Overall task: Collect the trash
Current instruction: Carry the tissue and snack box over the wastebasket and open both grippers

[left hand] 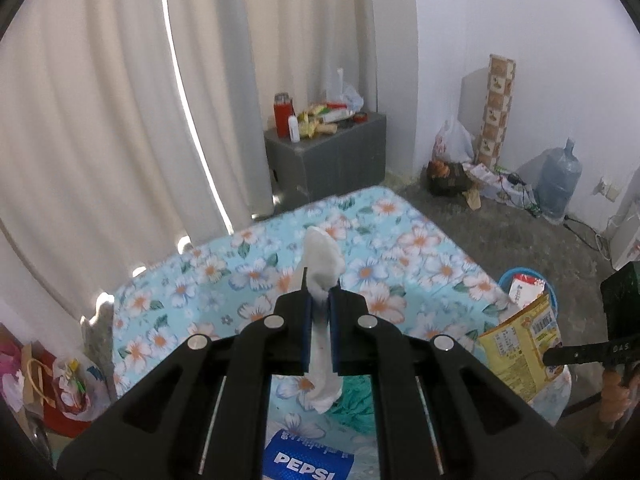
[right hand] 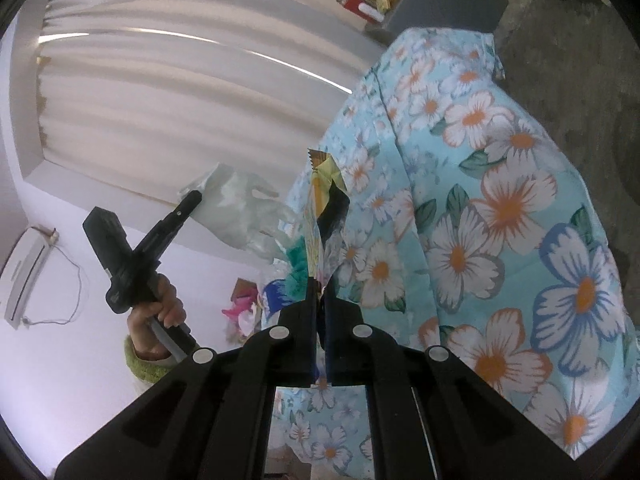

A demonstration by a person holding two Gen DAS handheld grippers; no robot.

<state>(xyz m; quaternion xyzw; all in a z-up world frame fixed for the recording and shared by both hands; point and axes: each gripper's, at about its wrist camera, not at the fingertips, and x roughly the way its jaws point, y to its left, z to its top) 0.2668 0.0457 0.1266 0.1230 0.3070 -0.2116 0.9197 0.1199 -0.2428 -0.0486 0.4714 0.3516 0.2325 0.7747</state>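
Left wrist view: left hand-held gripper (left hand: 320, 300) clenched on a white tissue (left hand: 322, 264), long axis running along the fingers, held above the bed (left hand: 420, 240). Blue bin (left hand: 550, 292) lying to the right beside the bed, close to the yellow packet (left hand: 524, 350).

Right wrist view: right hand-held gripper (right hand: 319, 286) clamped on that packet (right hand: 316, 236), standing upright over the bed (right hand: 500, 200); left hand-held gripper (right hand: 192, 200) off to the left.

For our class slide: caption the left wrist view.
Left gripper pinches a crumpled white tissue above the floral bedsheet.

Pepsi pack (left hand: 308, 458) cut off by bottom edge; bin (left hand: 528, 286) mostly hidden.
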